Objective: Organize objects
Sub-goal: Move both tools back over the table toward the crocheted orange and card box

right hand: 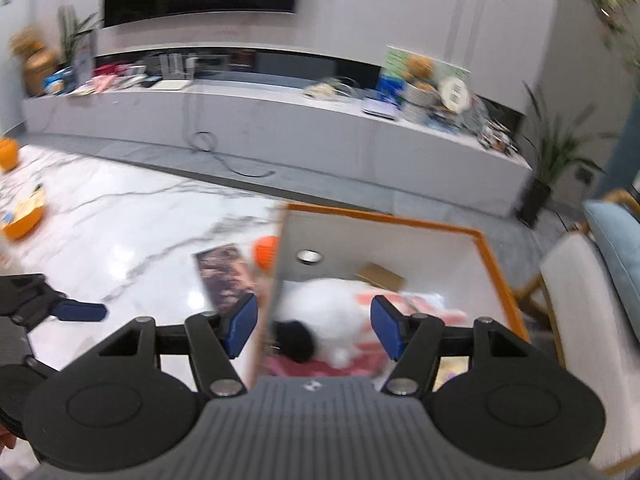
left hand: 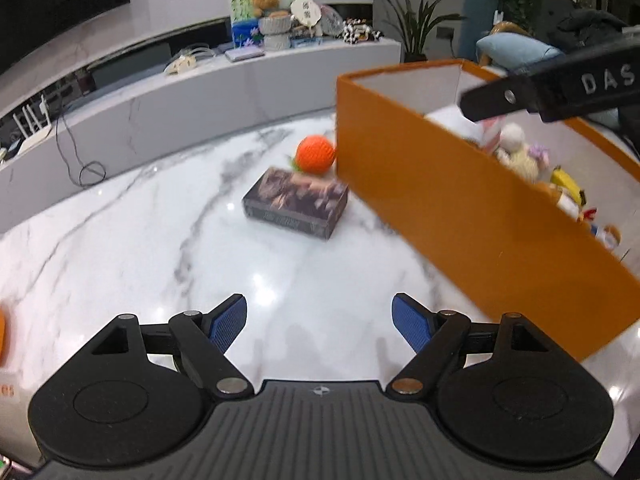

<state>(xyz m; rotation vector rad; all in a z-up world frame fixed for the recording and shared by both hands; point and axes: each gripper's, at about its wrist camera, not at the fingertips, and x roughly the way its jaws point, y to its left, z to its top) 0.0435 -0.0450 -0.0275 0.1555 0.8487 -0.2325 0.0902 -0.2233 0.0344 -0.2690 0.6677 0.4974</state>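
My left gripper (left hand: 320,322) stands open low over the white marble table (left hand: 140,240), with nothing between its blue pads. Ahead of it lie a dark printed box (left hand: 296,202) and an orange knitted ball (left hand: 316,154), the ball touching the orange storage box (left hand: 440,220) on the right. Soft toys (left hand: 520,148) fill that storage box. My right gripper (right hand: 314,328) hovers open above the storage box's left wall (right hand: 272,288), holding nothing. A white plush (right hand: 324,308) lies in the box below it. The dark box (right hand: 224,276) and ball (right hand: 266,252) sit just left of the wall.
An orange bowl (right hand: 24,220) and another orange object (right hand: 8,154) sit at the table's far left. Beyond the table runs a long grey bench (left hand: 248,80) with clutter and a trailing cable (left hand: 86,168). A chair (right hand: 576,300) stands right of the storage box.
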